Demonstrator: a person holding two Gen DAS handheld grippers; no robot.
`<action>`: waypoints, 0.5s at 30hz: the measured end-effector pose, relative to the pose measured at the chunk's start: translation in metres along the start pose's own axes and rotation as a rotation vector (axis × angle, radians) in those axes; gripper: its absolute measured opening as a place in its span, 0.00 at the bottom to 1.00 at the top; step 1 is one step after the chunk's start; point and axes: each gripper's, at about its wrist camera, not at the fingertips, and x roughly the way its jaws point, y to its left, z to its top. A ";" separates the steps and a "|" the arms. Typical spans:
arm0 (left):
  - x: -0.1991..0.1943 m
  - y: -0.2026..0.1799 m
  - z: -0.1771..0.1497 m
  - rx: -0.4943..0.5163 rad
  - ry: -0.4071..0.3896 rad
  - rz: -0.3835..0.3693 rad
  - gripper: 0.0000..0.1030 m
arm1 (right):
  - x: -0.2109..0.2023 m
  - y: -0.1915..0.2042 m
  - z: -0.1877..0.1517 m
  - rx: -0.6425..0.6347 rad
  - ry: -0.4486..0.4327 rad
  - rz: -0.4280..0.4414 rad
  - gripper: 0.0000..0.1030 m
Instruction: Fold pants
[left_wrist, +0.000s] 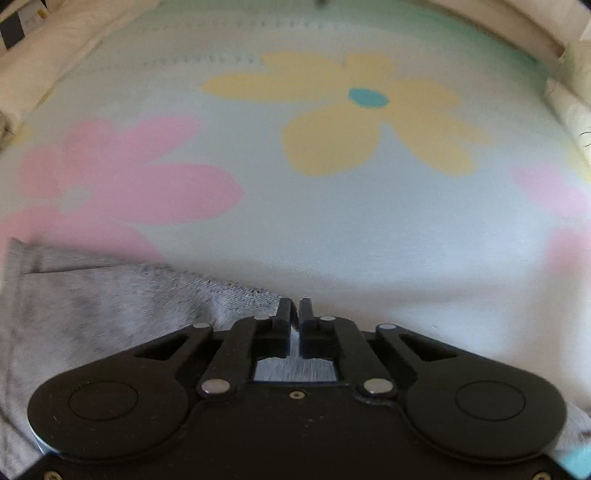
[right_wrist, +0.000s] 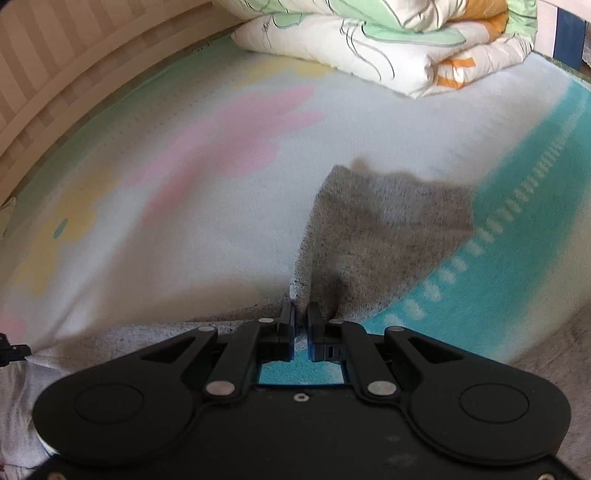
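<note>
1. Pants (left_wrist: 110, 314) of heathered grey knit lie on the bed, spread over a flower-printed sheet (left_wrist: 314, 221); in the left wrist view the cloth fills the lower left, its edge running up to the fingertips.
2. In the right wrist view the grey pants (right_wrist: 388, 229) rise from the gripper as a lifted, tapering flap that hangs over the sheet, with more grey cloth lying flat at the lower left.
3. Left gripper (left_wrist: 295, 308) has its jaws nearly together, pinching a fold of the grey fabric that shows between the fingers.
4. Right gripper (right_wrist: 301, 312) likewise has its jaws closed to a thin gap on the edge of the raised flap.
5. Around them, the sheet carries a yellow flower (left_wrist: 369, 122) with a teal centre and a pink flower (left_wrist: 122, 173); a teal border band (right_wrist: 517, 258) runs along its right side in the right wrist view.
6. A folded, patterned duvet (right_wrist: 406, 40) sits at the far end of the bed, beside a striped beige headboard (right_wrist: 74, 55).
</note>
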 end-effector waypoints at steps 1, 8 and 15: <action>-0.017 0.003 -0.003 0.016 -0.029 -0.007 0.04 | -0.006 -0.001 0.001 -0.004 -0.007 0.003 0.06; -0.110 0.016 -0.055 0.099 -0.137 -0.043 0.04 | -0.054 -0.008 -0.007 -0.039 -0.051 -0.010 0.06; -0.162 0.023 -0.118 0.160 -0.195 -0.073 0.00 | -0.103 -0.029 -0.037 -0.014 -0.071 -0.027 0.06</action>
